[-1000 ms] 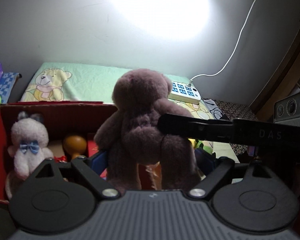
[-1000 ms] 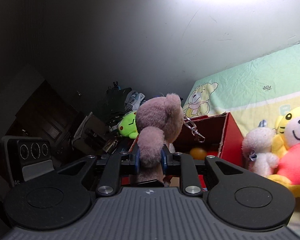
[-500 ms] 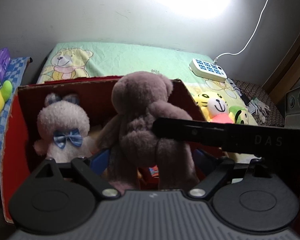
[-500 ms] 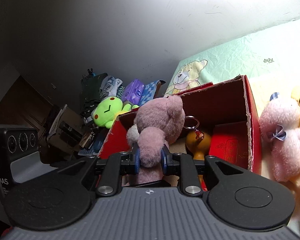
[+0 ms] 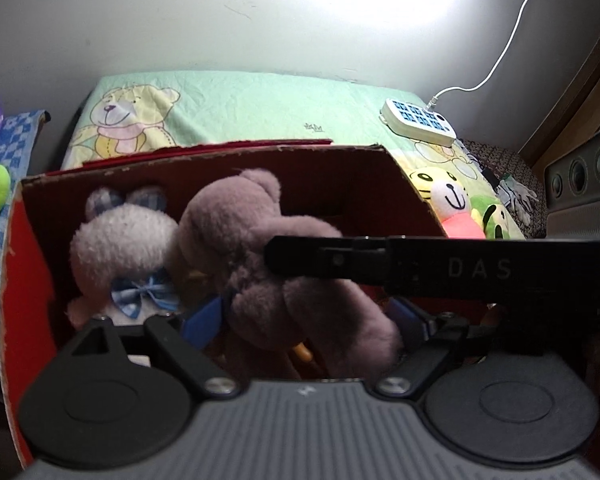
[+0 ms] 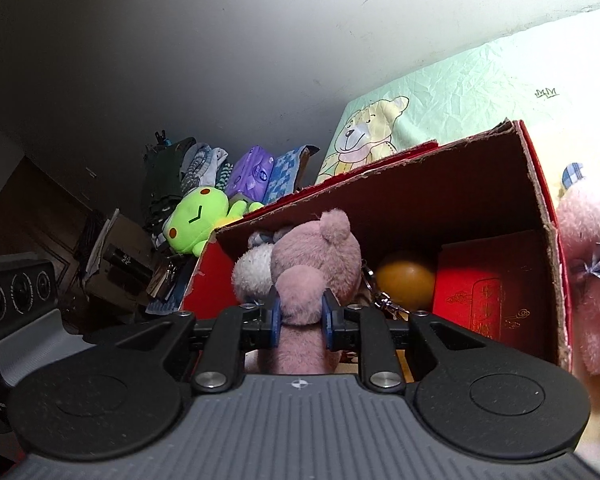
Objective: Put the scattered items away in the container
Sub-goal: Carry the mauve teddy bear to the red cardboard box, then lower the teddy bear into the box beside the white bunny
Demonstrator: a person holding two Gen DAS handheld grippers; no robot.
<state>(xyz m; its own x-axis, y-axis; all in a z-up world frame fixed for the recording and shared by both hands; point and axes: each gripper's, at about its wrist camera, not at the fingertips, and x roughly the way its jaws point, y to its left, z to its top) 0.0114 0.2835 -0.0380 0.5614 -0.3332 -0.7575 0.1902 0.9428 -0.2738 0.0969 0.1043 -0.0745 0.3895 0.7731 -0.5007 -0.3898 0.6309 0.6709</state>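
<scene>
Clamping mauve teddy bear (image 6: 314, 264), right hand-held gripper (image 6: 300, 320), over red box (image 6: 540, 184)

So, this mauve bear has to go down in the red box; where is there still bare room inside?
The red box is crowded on the white bunny's side, and the orange ball and red packet fill the other end. The likeliest gap is the middle, between bunny and ball, under the mauve bear; its floor is hidden.
</scene>
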